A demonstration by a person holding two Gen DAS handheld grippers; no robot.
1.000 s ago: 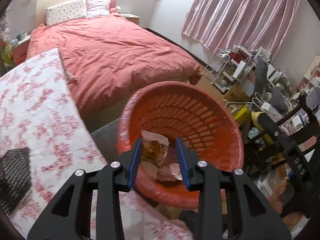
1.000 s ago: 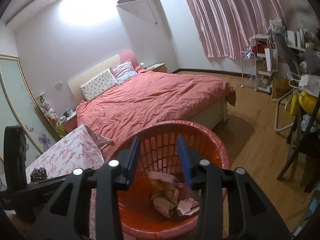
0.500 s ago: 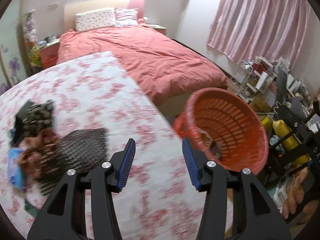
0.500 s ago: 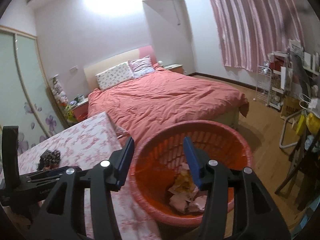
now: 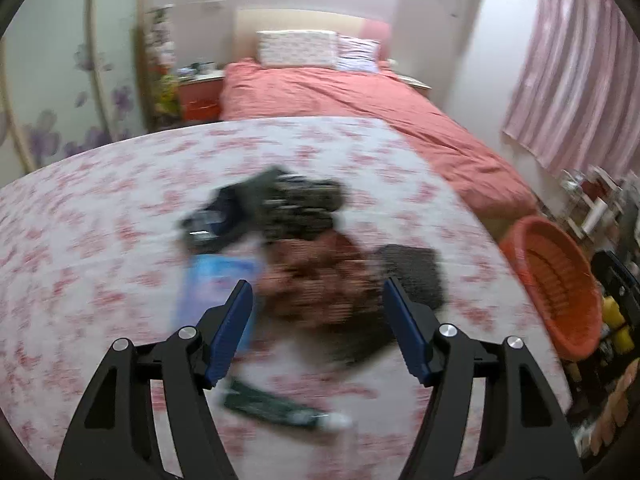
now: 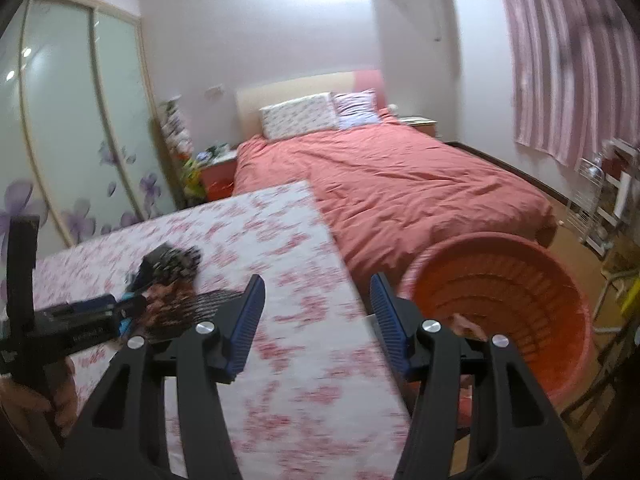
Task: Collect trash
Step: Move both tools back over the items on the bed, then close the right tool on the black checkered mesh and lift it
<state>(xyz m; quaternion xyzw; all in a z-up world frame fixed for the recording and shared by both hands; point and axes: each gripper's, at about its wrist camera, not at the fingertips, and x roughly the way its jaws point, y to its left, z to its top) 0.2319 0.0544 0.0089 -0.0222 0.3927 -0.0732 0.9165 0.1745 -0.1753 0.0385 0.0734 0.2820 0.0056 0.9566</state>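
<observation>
- Where the room opens out, a table (image 5: 100, 208) under a white cloth printed with pink flowers fills the foreground of the left wrist view, and a bed (image 5: 360, 108) with a coral duvet runs from 12 toward 2 o'clock behind it, two pillows against a pale headboard.
- Pink pleated curtains (image 5: 572, 92) hang at 2 o'clock; frosted sliding doors (image 6: 80, 120) with purple flowers stand at 9 o'clock in the right wrist view.
- An orange basket (image 5: 556, 284) stands off the table's edge at 3 o'clock in the left wrist view; in the right wrist view it lies at 4 o'clock, with something pale just visible inside.
- The left gripper (image 5: 318, 322) hangs over the table with its blue-padded jaws spread wide and nothing between them.
- Just beyond it at centre lies a motion-blurred heap of trash (image 5: 316, 276): a brownish crumpled mass, a dark speckled bundle (image 5: 296, 204) at 12 o'clock, a light blue packet (image 5: 216, 280) at 9 o'clock, a black mesh piece (image 5: 412, 268) at 3 o'clock; whether the pads touch any of it I cannot tell.
- A dark green tube (image 5: 280, 404) with a white cap lies flat at 6 o'clock.
- The right gripper (image 6: 318, 320) is likewise wide apart and empty, straddling the table's edge, its ribbed blue pads on black angular arms.
- The basket is round, slotted plastic; the cloth lies smooth.
</observation>
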